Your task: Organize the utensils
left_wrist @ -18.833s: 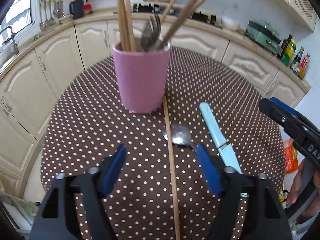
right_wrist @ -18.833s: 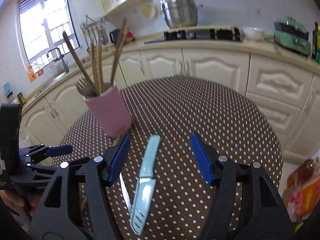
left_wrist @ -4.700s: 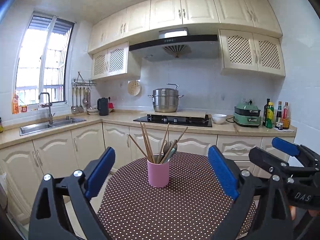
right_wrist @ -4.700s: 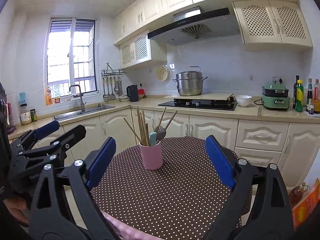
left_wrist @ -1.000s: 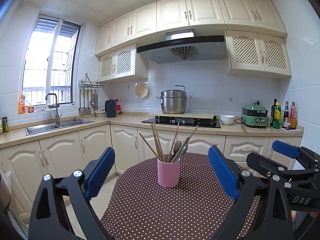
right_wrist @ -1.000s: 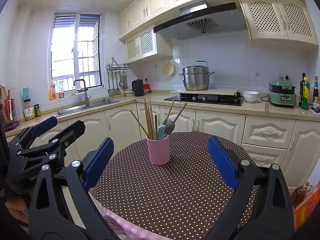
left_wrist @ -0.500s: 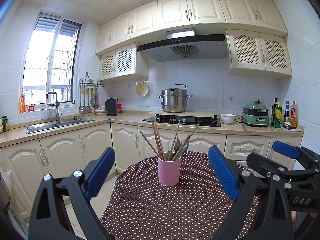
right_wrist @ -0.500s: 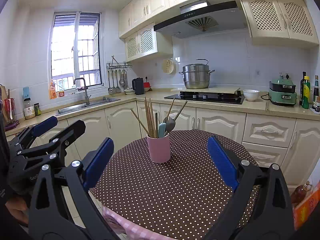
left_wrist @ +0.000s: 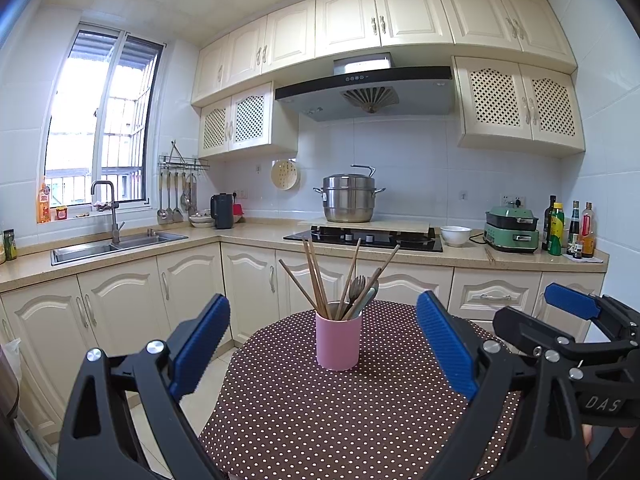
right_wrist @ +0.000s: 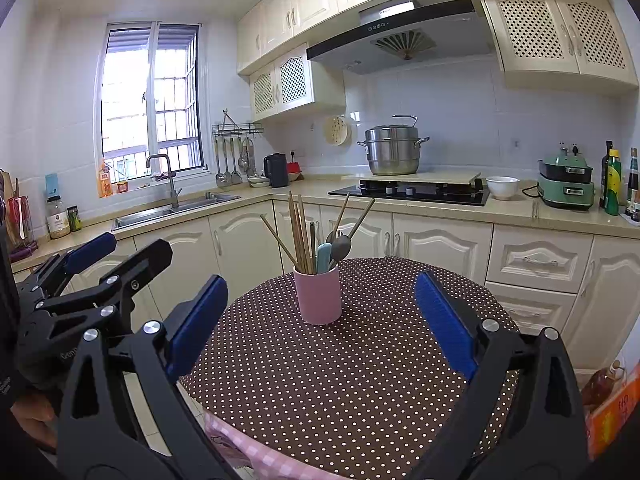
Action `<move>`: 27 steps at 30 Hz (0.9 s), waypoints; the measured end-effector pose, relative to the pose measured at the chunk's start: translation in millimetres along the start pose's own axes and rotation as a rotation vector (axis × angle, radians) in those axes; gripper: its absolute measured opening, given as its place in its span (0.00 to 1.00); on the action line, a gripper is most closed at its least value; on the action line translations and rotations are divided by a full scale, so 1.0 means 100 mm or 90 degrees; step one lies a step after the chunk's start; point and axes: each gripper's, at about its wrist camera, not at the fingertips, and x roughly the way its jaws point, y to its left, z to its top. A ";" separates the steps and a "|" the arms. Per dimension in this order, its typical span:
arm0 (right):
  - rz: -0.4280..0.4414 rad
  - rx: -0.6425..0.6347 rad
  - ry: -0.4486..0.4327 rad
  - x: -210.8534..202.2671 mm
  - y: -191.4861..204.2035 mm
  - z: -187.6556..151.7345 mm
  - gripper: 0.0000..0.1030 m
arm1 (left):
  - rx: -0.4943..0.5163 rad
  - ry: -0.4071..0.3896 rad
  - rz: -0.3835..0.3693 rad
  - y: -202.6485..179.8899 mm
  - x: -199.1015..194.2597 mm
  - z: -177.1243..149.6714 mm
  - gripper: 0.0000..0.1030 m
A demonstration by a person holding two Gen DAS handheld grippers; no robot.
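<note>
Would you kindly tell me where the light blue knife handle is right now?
In the right wrist view, the light blue knife handle stands in the pink cylindrical cup mid-table, between wooden chopsticks and a metal spoon.

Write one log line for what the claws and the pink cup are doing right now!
left claw: open, holding nothing | right claw: open, holding nothing | pink cup: upright on dotted table, utensils inside

left gripper (left_wrist: 322, 346): jaws spread wide, empty, lower frame | right gripper (right_wrist: 320, 318): jaws spread wide, empty, lower frame | both level, side by side
</note>
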 end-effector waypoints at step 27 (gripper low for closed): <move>-0.001 0.021 0.022 0.27 -0.11 -0.01 0.90 | 0.007 0.022 0.003 -0.06 0.34 -0.07 0.90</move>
